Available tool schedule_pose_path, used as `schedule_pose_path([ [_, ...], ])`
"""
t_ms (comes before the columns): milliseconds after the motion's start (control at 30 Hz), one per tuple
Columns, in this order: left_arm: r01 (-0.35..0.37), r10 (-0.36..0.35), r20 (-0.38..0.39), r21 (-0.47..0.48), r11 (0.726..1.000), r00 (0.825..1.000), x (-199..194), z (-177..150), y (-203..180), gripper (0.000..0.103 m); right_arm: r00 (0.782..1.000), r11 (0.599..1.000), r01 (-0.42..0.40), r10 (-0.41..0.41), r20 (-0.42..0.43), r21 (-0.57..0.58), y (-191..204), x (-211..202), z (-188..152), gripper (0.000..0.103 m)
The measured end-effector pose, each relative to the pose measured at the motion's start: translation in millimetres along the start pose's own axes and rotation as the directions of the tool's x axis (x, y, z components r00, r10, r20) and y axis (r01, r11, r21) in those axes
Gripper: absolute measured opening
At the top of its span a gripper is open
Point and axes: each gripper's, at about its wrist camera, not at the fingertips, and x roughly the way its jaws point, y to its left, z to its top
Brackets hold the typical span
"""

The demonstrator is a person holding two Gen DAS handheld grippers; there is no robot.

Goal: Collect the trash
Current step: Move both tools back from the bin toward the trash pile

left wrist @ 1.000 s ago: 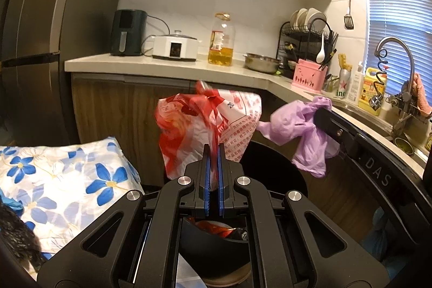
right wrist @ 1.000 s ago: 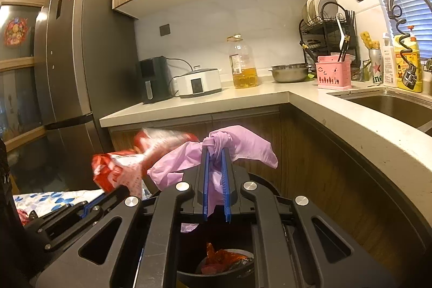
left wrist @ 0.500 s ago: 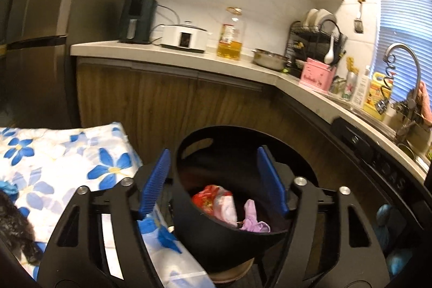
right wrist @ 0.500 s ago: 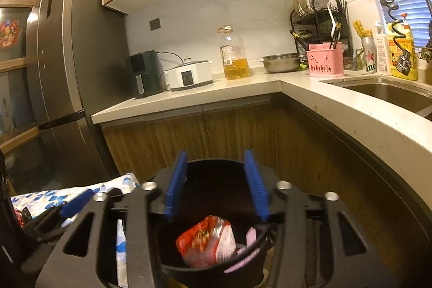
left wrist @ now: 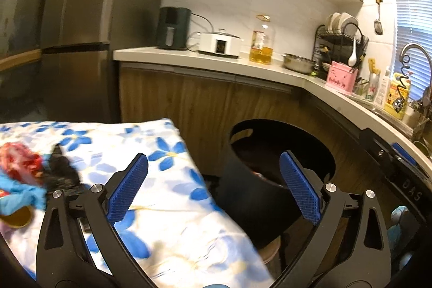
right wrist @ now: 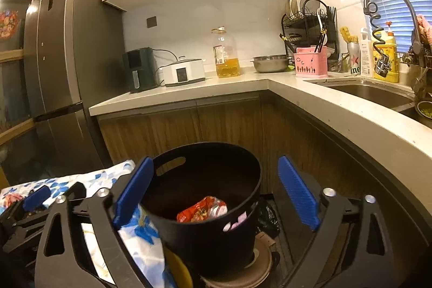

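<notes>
A black trash bin (right wrist: 216,207) stands on the floor by the wooden cabinets; it also shows in the left wrist view (left wrist: 270,180). Inside lie a red snack bag (right wrist: 202,212) and a pink glove (right wrist: 240,220). My right gripper (right wrist: 216,193) is open and empty above the bin. My left gripper (left wrist: 213,188) is open and empty, between the bin and the flowered tablecloth (left wrist: 162,180). More trash lies at the cloth's left: a red wrapper (left wrist: 19,161), a black scrap (left wrist: 59,174), a blue piece (left wrist: 19,196).
Kitchen counter (right wrist: 243,85) wraps around behind and right, with air fryer, cooker, oil bottle (right wrist: 226,56), dish rack and sink (right wrist: 372,93). A fridge (right wrist: 59,72) stands at left. The bin sits on a round wooden stand (right wrist: 262,261).
Both grippers opened and dropped the red bag and the pink glove into the bin. My left gripper has since swung left toward the flowered cloth.
</notes>
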Motion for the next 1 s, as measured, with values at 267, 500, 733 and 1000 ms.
schedule_pose_path([
  [267, -0.064, 0.064, 0.020, -0.008, 0.998, 0.998, -49.3, -9.7, 20.8, 0.096, 1.000, 1.000, -0.010, 0.010, -0.001, 0.000, 9.1, -37.2, -8.5, 0.097],
  [500, -0.072, 0.073, 0.037, -0.016, 0.997, 0.997, -80.7, -14.8, 31.1, 0.096, 1.000, 1.000, -0.001, 0.001, 0.022, -0.017, 19.8, -65.6, -10.5, 0.097],
  [733, -0.084, 0.085, 0.045, -0.029, 0.996, 0.995, -105.5, -24.3, 43.6, 0.096, 1.000, 1.000, -0.022, 0.023, 0.022, -0.021, 31.7, -87.6, -21.1, 0.097],
  [1000, -0.140, 0.143, 0.053, -0.058, 0.988, 0.988, -125.7, -34.1, 68.2, 0.096, 0.997, 0.996, -0.074, 0.075, 0.024, -0.042, 50.7, -97.8, -27.8, 0.097],
])
